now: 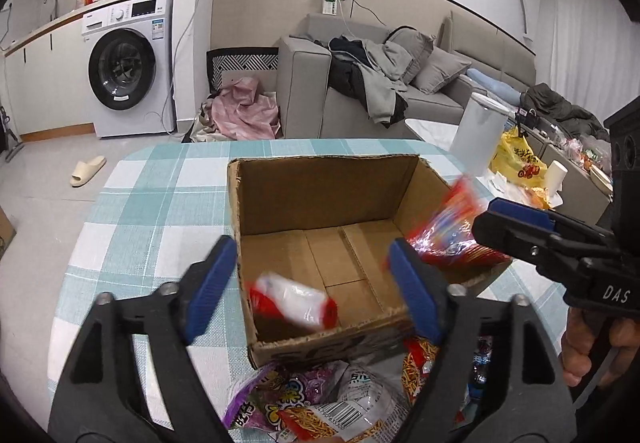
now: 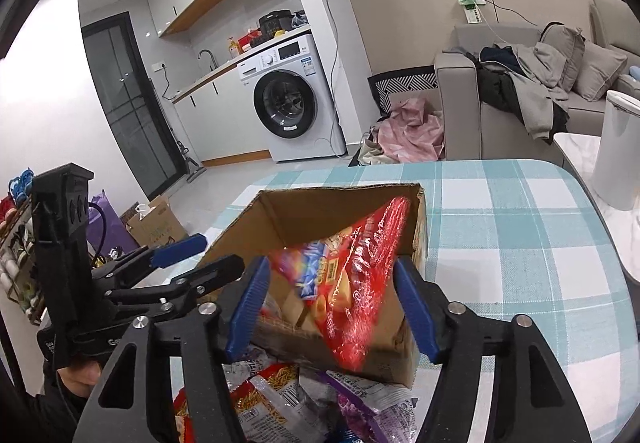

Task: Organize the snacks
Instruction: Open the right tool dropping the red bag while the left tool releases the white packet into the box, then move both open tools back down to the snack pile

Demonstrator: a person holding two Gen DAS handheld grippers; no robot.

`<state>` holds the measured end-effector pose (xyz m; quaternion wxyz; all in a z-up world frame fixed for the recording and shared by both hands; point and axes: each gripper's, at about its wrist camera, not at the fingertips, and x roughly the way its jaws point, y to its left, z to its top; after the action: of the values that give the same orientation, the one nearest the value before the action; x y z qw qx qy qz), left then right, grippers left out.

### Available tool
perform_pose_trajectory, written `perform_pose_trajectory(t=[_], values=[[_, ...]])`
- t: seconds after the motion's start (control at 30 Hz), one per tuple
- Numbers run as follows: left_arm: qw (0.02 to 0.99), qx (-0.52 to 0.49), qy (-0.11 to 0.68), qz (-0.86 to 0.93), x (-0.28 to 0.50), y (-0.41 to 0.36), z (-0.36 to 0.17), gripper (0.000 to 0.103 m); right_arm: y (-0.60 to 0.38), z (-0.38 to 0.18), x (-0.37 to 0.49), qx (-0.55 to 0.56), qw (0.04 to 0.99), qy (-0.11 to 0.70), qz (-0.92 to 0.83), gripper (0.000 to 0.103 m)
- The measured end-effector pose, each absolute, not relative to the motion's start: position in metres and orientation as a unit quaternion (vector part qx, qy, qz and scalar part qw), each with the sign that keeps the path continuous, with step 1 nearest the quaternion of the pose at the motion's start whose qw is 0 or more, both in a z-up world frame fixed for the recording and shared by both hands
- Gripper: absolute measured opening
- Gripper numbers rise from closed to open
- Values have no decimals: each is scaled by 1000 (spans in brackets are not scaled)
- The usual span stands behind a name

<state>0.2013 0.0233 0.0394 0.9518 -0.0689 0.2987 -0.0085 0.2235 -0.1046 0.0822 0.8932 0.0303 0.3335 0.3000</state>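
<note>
An open cardboard box (image 1: 328,187) (image 2: 320,215) stands on the checked table. A blurred white and red snack packet (image 1: 294,303) is inside it near the front wall, in mid-air or just landed. My left gripper (image 1: 312,287) is open and empty above the box's front edge. My right gripper (image 2: 334,305) is open; a blurred red cracker bag (image 2: 352,283) (image 1: 448,231) hangs between its jaws over the box's right rim, and I cannot tell whether the pads touch it. Several snack packets (image 1: 320,399) (image 2: 280,399) lie in front of the box.
The blue and white checked tablecloth (image 1: 160,203) (image 2: 520,243) covers the table. A white bin (image 1: 480,131) and a side table with a yellow bag (image 1: 516,159) stand to the right. A sofa, laundry and a washing machine are beyond the table.
</note>
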Motion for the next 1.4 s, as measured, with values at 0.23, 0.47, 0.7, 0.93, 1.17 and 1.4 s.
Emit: perform_pose_trajectory(t=[0.23,0.47,0.7,0.93,1.17,1.4], values=[[958,-49,282,9,180,22,51,102,-111,89,216,33,896,328,298,84],[961,-41,274,17,150,23,57,102,-122,88,197,30,894,335,297,102],[959,-57,277,19,123,32,55,102,-135,83,176,38,893,338,294,103],[959,-51,278,19,99,33,46,102,-146,74,161,38,894,347,282,103],[952,-42,304,11,84,26,32,102,-150,63,153,25,892,359,275,103],[948,-40,317,12,88,23,23,102,-151,56,153,-2,891,372,261,103]])
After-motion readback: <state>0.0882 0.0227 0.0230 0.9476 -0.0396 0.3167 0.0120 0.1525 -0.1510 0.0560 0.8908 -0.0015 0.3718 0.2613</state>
